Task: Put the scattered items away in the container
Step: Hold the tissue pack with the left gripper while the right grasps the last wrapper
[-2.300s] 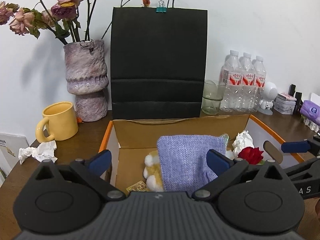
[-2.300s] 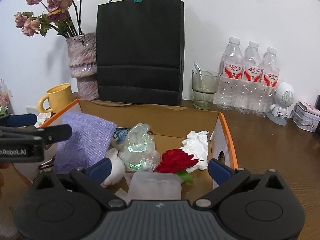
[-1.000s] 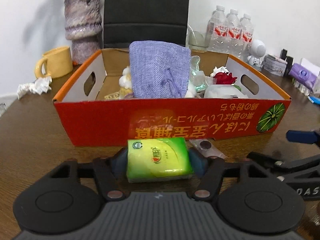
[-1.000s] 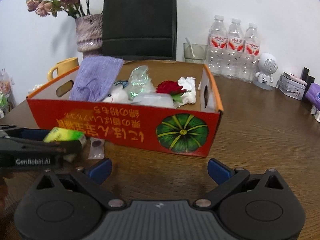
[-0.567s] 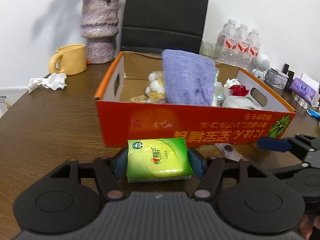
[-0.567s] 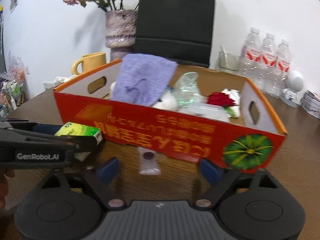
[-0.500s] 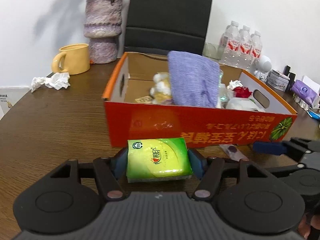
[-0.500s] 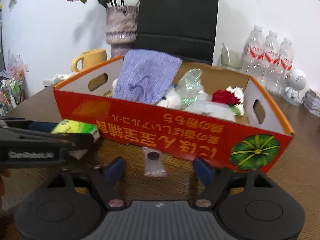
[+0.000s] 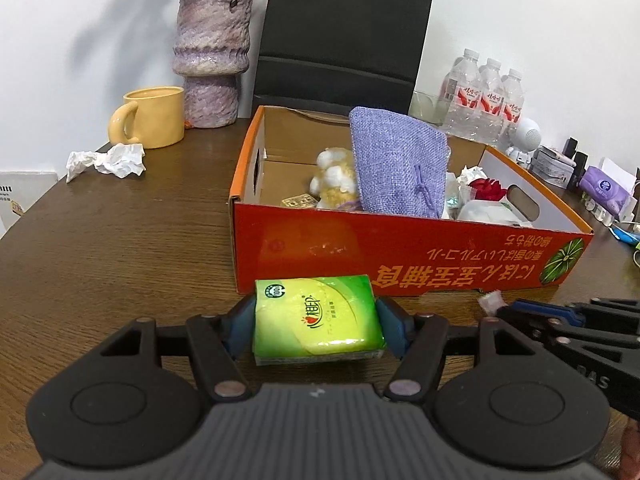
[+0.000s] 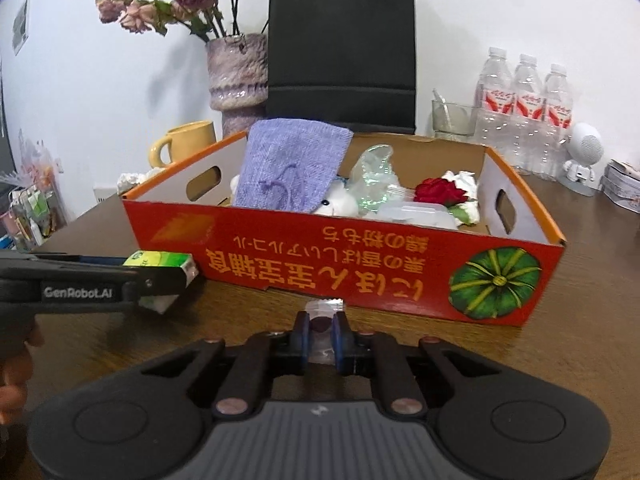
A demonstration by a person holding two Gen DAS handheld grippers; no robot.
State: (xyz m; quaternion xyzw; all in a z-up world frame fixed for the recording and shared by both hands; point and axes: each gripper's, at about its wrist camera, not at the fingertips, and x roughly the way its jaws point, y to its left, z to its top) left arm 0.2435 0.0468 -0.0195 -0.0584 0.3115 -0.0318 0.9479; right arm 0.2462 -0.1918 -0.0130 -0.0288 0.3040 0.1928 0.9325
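My left gripper [image 9: 316,320] is shut on a green tissue pack [image 9: 316,322], held just in front of the red cardboard box [image 9: 400,256]; the pack also shows in the right wrist view [image 10: 160,260]. My right gripper [image 10: 321,334] is shut on a small clear plastic bag [image 10: 322,320] with a dark round thing inside, low over the table before the box [image 10: 340,260]. The box holds a purple cloth pouch [image 9: 400,168], a plush toy [image 9: 334,178], a red rose [image 10: 438,191], white tissue and a clear container.
A crumpled white tissue [image 9: 108,160] lies on the wooden table at the left, near a yellow mug [image 9: 150,118]. A purple vase [image 9: 212,60], a black paper bag [image 9: 340,36], a glass and water bottles [image 9: 484,96] stand behind the box. Small items sit at the far right.
My right gripper has closed on the small plastic bag in front of the box. My left gripper still holds the tissue pack and has shifted left, so the box sits further right.
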